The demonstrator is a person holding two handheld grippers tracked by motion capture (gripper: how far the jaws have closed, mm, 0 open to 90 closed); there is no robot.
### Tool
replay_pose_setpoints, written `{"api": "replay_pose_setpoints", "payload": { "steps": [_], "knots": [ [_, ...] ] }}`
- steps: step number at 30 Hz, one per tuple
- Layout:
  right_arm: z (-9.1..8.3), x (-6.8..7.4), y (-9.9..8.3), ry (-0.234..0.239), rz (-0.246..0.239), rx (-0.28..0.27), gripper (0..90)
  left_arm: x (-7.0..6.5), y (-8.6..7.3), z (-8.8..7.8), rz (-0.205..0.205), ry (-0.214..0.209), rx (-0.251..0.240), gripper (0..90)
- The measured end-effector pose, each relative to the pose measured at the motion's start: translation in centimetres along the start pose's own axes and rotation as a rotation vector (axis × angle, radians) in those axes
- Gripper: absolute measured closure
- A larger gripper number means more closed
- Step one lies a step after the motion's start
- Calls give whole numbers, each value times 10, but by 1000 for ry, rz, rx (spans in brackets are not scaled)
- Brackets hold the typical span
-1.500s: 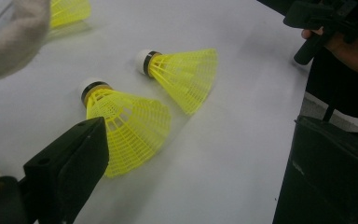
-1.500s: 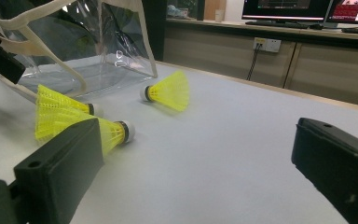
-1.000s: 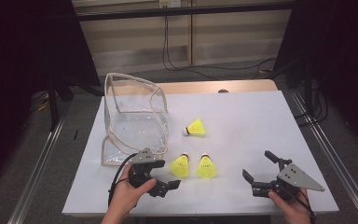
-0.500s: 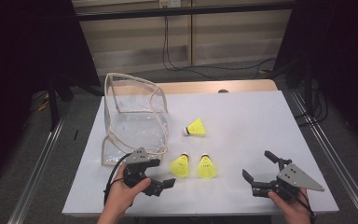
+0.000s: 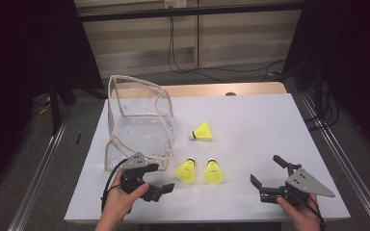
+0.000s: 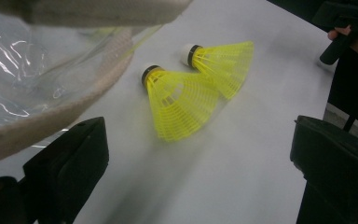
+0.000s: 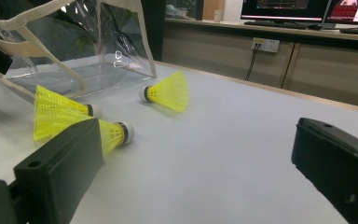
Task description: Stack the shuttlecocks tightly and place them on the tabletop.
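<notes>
Three yellow plastic shuttlecocks sit on the white worktop, none picked up yet. Two lie side by side near the front, the left shuttlecock and the right shuttlecock, both with cork ends pointing away from the person. The third shuttlecock rests on its side a bit further back, near the clear plastic bag with cream fabric trim, which stands open just to the left of all of them.

The left claw is released, jaws spread wide, hovering low just beside the left shuttlecock and in front of the bag's lower edge. In the left gripper view that pair of shuttlecocks lies ahead between the jaws but not touched. The right claw is also released, holding nothing, parked well off to the right.

Looks to me like the reach-in step, presumably for loading the shuttlecocks into the bag. Next move probably needs the left claw to slide forward so the mesh skirt sits between the jaws, then squeeze gently, since that skirt will likely flex or roll away.
</notes>
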State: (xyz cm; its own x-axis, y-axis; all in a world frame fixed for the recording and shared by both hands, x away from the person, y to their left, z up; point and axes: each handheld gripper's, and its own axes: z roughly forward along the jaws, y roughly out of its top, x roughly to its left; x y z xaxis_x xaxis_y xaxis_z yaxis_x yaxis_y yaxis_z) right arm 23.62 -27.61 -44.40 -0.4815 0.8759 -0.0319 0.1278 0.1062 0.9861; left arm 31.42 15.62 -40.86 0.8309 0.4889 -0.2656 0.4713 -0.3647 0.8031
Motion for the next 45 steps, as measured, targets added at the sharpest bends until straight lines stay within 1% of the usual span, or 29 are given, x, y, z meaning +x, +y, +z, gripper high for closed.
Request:
{"api": "replay_pose_setpoints", "payload": {
  "steps": [5, 7, 9, 12, 13, 16, 17, 20, 22, 26, 28, 30, 31, 36, 39, 40, 42, 44, 45],
  "knots": [
    [0, -1, 0, 0, 2, -2, 14, 3, -1, -2, 6, 4, -4, 44],
    [-1, -1, 0, 0, 3, -1, 14, 4, -2, -2, -3, 6, -7, 44],
    [-1, -1, 0, -1, 1, -1, 14, 6, -3, -3, 8, 6, -7, 44],
    [-1, 0, 0, 0, 0, -1, 14, 8, -4, -5, 11, 11, -9, 44],
    [-1, 0, 0, 0, 1, 0, 14, 9, -5, -6, 5, 11, -13, 44],
    [-1, 0, 0, 2, -1, -1, 13, 11, -6, -8, 13, 16, -16, 44],
    [-1, 0, 0, 3, 1, -1, 13, 11, -7, -8, 8, 14, -16, 44],
    [0, 0, 0, -1, 3, -1, 13, 14, -9, -10, 12, 22, -18, 44],
    [0, 0, 0, 1, 4, 2, 12, 16, -10, -11, 6, 22, -22, 44],
    [0, 0, 0, -1, 3, 3, 13, 18, -12, -14, 12, 28, -25, 44],
    [0, 0, 0, -1, 5, 6, 12, 19, -14, -16, 11, 25, -33, 44],
    [0, 0, 0, 0, 5, 7, 12, 20, -15, -17, 9, 24, -34, 44],
    [0, 0, 0, 0, 4, 8, 12, 22, -16, -18, 16, 27, -27, 44],
    [0, 0, 0, 0, 4, 8, 12, 25, -18, -20, 6, 35, -42, 44],
    [0, 0, 0, 1, 2, 8, 12, 26, -18, -20, 8, 34, -46, 43],
    [0, 0, 0, 2, 1, 9, 12, 27, -18, -21, 15, 38, -43, 43],
    [1, 0, -1, 2, 1, 10, 12, 27, -19, -22, 11, 37, -47, 43],
    [1, 0, 0, 3, 0, 14, 12, 28, -19, -23, 10, 45, -52, 40],
    [2, -1, 0, 5, -2, 14, 12, 29, -20, -24, 14, 46, -49, 41]
  ]
}}
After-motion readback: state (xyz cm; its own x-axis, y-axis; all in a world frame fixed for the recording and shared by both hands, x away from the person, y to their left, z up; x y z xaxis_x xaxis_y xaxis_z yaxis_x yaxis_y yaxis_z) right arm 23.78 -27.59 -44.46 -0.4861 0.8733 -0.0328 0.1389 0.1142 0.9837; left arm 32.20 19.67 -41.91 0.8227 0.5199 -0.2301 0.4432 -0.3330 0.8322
